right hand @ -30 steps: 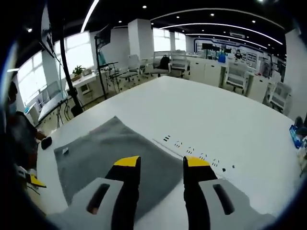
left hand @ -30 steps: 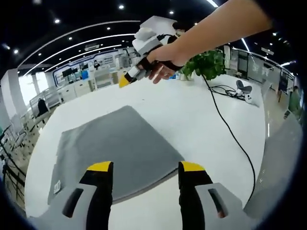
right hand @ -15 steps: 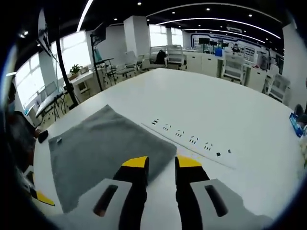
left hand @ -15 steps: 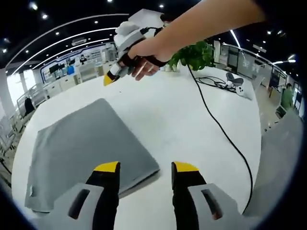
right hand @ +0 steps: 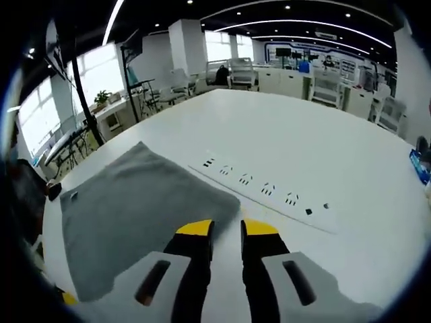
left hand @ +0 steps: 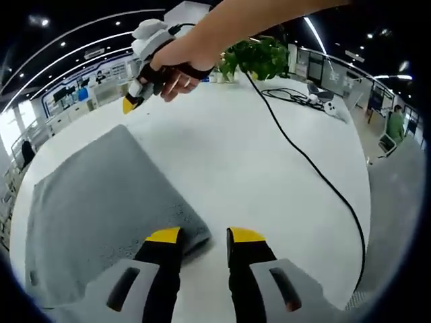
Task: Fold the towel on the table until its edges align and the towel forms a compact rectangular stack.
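left gripper: jaws narrowing around near corner of gray towel, not clamping | right gripper: jaws nearly together at far corner | towel lying flat on white table | risk: grabbing 1 layer only, corners slipping, edges misaligning; black cable lying nearby

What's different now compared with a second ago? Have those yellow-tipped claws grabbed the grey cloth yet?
Both pairs of jaws have narrowed over the last second. The left gripper has come in at the near corner of the grey towel, which lies between its tips; a firm grip can't be confirmed. The right gripper has closed to a slim gap at another corner. The towel stays flat on the white table, the power strip beside it.
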Available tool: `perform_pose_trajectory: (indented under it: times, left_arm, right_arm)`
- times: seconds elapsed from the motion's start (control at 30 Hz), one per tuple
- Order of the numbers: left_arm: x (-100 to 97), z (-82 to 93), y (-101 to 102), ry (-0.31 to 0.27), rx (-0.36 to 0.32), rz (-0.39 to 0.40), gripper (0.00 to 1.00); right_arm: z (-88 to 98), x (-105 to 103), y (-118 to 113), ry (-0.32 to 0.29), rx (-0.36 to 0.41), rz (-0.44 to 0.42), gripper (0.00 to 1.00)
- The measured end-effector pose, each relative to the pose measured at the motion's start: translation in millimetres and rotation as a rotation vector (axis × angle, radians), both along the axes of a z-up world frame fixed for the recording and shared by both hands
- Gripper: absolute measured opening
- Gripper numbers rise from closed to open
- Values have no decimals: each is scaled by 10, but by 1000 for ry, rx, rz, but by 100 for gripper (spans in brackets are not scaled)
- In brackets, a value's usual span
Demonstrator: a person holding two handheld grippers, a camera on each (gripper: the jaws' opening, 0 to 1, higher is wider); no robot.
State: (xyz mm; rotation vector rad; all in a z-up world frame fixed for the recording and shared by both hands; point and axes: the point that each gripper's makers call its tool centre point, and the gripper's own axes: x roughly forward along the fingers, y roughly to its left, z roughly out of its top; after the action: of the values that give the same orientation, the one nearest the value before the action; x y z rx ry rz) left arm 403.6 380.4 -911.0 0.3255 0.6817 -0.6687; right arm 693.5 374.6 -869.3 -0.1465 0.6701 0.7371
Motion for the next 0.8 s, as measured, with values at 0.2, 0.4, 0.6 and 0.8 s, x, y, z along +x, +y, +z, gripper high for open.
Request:
perform_pose_trajectory:
  times: [0.2, 0.4, 0.6, 0.8]
  left_arm:
    - [20, -22, 5, -14, 11, 9, 21]
    - [64, -12, 62, -33, 29, 26, 7]
    - [55, 0, 71, -18, 10, 55, 4]
    - [-52, 1, 18, 33, -38, 68, 3]
  right_arm:
    - [-157, 112, -30, 17, 13, -19, 14]
    - [-194, 113, 26, 42, 45, -44, 14]
    - [-189, 133, 170, 54, 100, -55, 16]
    - [-336, 210, 229, 110, 103, -131, 17]
